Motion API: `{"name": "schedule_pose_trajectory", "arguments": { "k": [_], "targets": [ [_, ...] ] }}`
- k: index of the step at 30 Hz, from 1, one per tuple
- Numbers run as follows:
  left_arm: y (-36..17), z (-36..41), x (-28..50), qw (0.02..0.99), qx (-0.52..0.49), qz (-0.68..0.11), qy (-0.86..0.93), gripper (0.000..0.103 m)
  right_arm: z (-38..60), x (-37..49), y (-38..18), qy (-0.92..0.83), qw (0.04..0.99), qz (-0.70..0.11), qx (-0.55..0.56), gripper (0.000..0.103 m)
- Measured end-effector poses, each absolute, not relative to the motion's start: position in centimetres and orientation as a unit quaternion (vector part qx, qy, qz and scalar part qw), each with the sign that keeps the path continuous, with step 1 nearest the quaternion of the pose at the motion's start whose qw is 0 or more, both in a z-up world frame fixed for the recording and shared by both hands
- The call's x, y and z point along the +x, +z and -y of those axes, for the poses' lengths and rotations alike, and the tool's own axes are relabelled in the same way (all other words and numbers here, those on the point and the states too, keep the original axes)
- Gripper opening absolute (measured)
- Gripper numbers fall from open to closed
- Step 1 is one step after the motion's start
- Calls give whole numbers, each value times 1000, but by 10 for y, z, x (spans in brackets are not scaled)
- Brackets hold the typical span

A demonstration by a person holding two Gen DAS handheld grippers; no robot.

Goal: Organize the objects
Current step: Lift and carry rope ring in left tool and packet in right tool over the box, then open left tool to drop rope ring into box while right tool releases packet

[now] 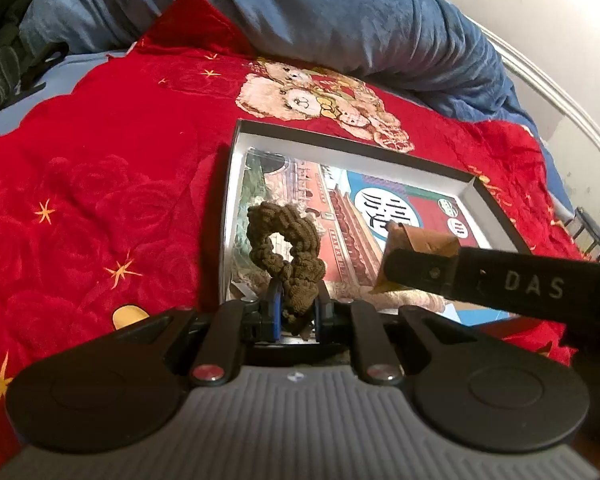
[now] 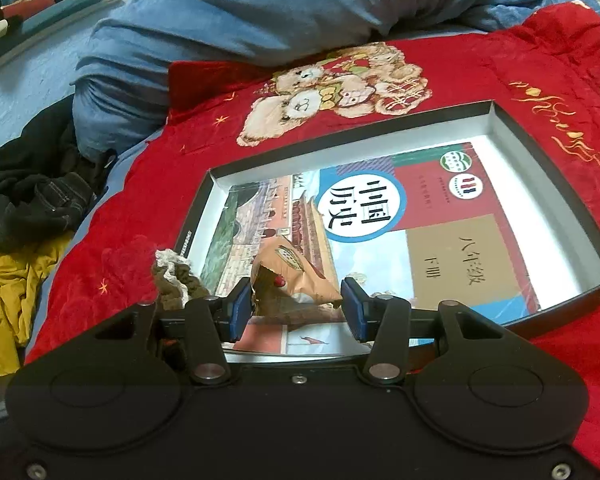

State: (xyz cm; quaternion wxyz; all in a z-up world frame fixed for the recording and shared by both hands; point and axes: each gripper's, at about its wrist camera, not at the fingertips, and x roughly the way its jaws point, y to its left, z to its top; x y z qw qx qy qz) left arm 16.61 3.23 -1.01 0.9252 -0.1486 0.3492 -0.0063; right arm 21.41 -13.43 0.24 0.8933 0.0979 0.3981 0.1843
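Observation:
My left gripper [image 1: 298, 312] is shut on an olive-brown knitted scrunchie [image 1: 288, 248], which hangs over the left part of a shallow black box [image 1: 236, 160] with a white inside. A colourful textbook [image 1: 340, 216] lies flat in that box. In the right wrist view, my right gripper [image 2: 297, 308] is shut on a crumpled tan snack packet [image 2: 292, 276] over the near end of the textbook [image 2: 380, 216]. The scrunchie [image 2: 176, 280] shows just to its left, at the box's [image 2: 572, 208] near left corner. The right gripper's finger [image 1: 420, 270] and the packet [image 1: 420, 242] also appear in the left wrist view.
The box rests on a red blanket [image 1: 100, 160] printed with teddy bears [image 1: 320, 100] on a bed. A bunched blue quilt [image 1: 300, 20] lies behind it. Dark clothes [image 2: 32, 200] and a yellow garment [image 2: 8, 292] are piled at the left.

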Motion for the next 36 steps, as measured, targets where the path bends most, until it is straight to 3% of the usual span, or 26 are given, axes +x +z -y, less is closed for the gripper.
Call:
{"name": "schedule_pose_trajectory", "arguments": {
  "k": [17,19,21,32,36],
  "targets": [
    [-7,-21,166,926,-101,-363,17,24,120,215,-6,187,882,-423,94,46],
    [-7,-20,166,926,-97,-365,17,29,121,217,-7,185,880,-427,99,47],
    [-6,-20,166,925,-97,-367,15,40,122,216,-7,183,879,-428,99,47],
    [0,-22,164,922,-99,-374,-7,52,116,217,-5,153,885,-435,69,47],
    [4,-22,162,925,-95,-368,1,64,120,218,-4,154,881,-438,84,49]
  ]
}}
